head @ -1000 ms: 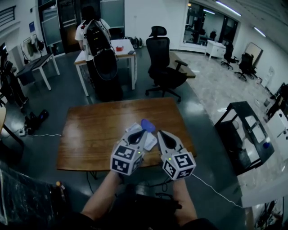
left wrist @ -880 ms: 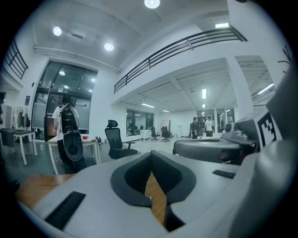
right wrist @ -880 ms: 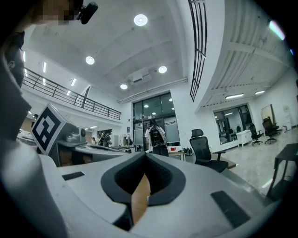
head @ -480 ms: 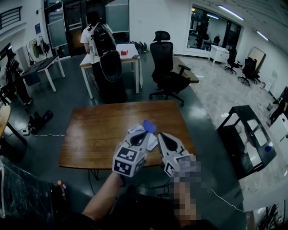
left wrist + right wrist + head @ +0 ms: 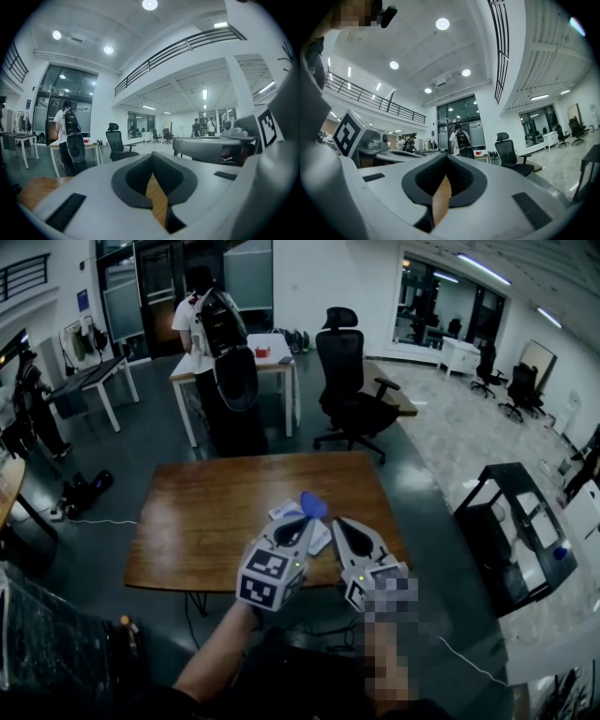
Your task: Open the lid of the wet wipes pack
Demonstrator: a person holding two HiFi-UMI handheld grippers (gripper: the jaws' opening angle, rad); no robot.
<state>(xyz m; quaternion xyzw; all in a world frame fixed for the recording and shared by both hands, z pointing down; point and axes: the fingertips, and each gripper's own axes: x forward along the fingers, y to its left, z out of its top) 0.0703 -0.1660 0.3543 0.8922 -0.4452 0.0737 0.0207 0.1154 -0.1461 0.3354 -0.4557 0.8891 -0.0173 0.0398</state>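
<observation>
Left gripper (image 5: pixel 302 519) and right gripper (image 5: pixel 336 523) sit clenched on nothing in our hands, tips just beside the wet wipes pack (image 5: pixel 284 512) on the wooden table (image 5: pixel 187 521). Its blue lid (image 5: pixel 312 503) looks flipped up; next we probably only pull clear.

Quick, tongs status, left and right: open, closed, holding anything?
Left tongs: closed, nothing between them.
Right tongs: closed, nothing between them.
</observation>
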